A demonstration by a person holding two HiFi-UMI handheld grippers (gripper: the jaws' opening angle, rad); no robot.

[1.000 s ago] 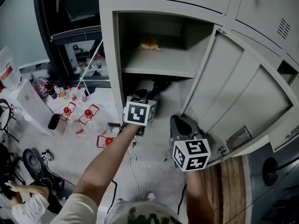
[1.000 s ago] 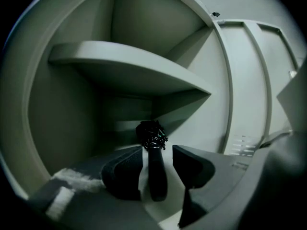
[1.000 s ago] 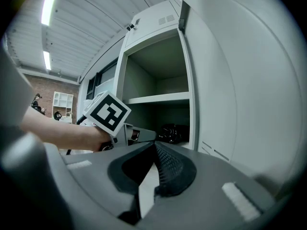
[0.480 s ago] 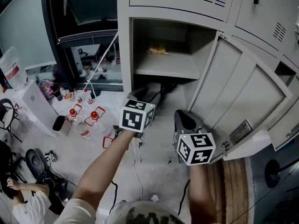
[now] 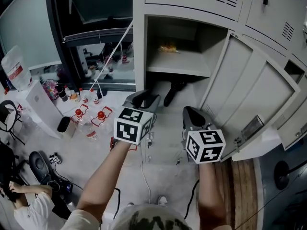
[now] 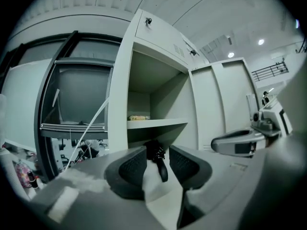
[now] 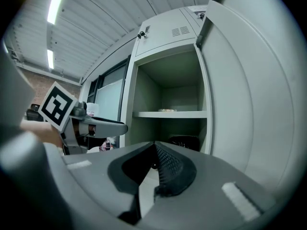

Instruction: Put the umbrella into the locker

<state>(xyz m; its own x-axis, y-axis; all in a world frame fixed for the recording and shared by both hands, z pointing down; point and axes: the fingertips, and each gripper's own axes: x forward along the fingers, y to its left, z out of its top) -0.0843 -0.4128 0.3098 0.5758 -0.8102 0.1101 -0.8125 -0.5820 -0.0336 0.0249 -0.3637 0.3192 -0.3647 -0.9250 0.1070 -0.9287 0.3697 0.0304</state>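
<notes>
The black folded umbrella (image 5: 171, 91) lies in the lower compartment of the open grey locker (image 5: 139, 42), under its shelf, with the handle end poking out at the front. My left gripper (image 5: 145, 97) hovers just before that opening. Its jaws have just been closing but still stand apart with nothing between them. The umbrella (image 6: 162, 170) shows beyond the gap of the left gripper (image 6: 159, 156). My right gripper (image 5: 189, 111) hangs to the right by the open door (image 5: 249, 95), its tips together and empty. In the right gripper view, the umbrella (image 7: 185, 142) lies ahead of this gripper (image 7: 154, 146).
A yellowish packet (image 5: 169, 47) rests on the locker shelf. Red-capped bottles (image 5: 91, 119) and clutter stand on the floor at left, where a person (image 5: 29, 207) sits low down. A white cable (image 5: 146, 178) runs across the floor below me.
My left gripper has drawn back and up from the lower compartment, away from the umbrella that stays inside. The right gripper rose slightly.
</notes>
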